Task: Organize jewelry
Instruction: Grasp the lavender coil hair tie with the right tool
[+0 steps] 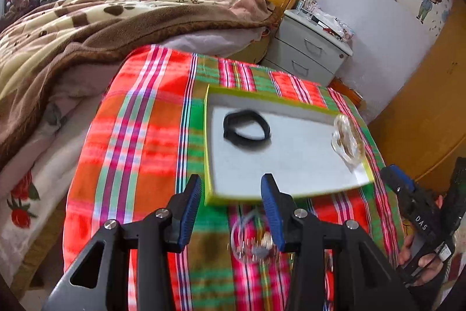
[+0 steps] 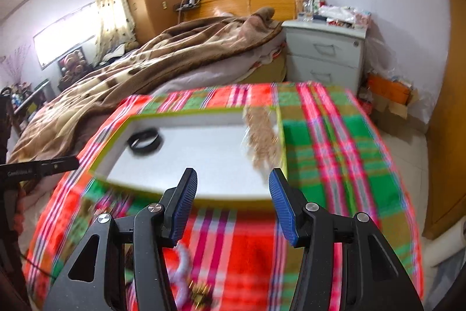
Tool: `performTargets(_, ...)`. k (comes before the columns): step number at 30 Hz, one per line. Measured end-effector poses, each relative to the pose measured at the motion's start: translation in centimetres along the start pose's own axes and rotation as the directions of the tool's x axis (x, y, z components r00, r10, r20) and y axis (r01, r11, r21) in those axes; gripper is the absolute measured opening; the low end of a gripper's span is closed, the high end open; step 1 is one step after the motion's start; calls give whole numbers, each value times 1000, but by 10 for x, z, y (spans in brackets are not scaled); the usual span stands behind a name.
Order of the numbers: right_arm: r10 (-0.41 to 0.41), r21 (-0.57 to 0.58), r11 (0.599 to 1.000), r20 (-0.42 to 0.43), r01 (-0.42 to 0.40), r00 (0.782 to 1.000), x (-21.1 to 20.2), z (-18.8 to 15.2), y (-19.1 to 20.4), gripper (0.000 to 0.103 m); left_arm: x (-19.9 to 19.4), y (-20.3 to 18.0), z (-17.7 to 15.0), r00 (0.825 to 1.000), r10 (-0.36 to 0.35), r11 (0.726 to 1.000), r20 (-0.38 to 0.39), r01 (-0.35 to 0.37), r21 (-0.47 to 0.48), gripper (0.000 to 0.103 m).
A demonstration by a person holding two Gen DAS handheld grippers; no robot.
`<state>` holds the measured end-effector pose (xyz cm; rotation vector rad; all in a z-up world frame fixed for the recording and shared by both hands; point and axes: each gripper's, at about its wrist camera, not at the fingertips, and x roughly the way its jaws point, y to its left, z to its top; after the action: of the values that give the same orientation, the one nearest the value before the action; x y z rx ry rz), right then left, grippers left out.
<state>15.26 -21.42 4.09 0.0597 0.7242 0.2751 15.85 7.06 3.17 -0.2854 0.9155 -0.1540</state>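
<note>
While over tray (image 1: 210,136), both hand-held grippers gape wide, empty.

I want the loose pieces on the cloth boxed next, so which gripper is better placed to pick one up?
Left, probably. The left gripper is open with a blurred clear ring-shaped piece on the plaid cloth between its fingers, just short of the tray. The right gripper, also open, points at the tray.

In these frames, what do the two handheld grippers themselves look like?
Both the left gripper and the right gripper have black angular frames, silver round pivot screws and blue ribbed finger pads. The right gripper's body carries white "DAS" lettering.
</note>
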Motion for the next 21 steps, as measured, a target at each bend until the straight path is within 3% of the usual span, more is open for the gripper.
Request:
performTargets(3, 25, -11, 1000, -27, -25, 999, -5, -17, 6, 52, -7, 1, -16, 1000, 22, 1000, 9, -23, 17, 44)
performTargets(9, 63, -24, 998, -77, -65, 995, -9, -41, 14, 52, -15, 8, -44, 1000, -27, 1000, -12, 27, -4, 44)
performTargets(21, 108, -57, 991, -159, -119, 981, 0, -65, 27, 52, -14, 10, -78, 995, -60, 998, -86, 60, 1, 48)
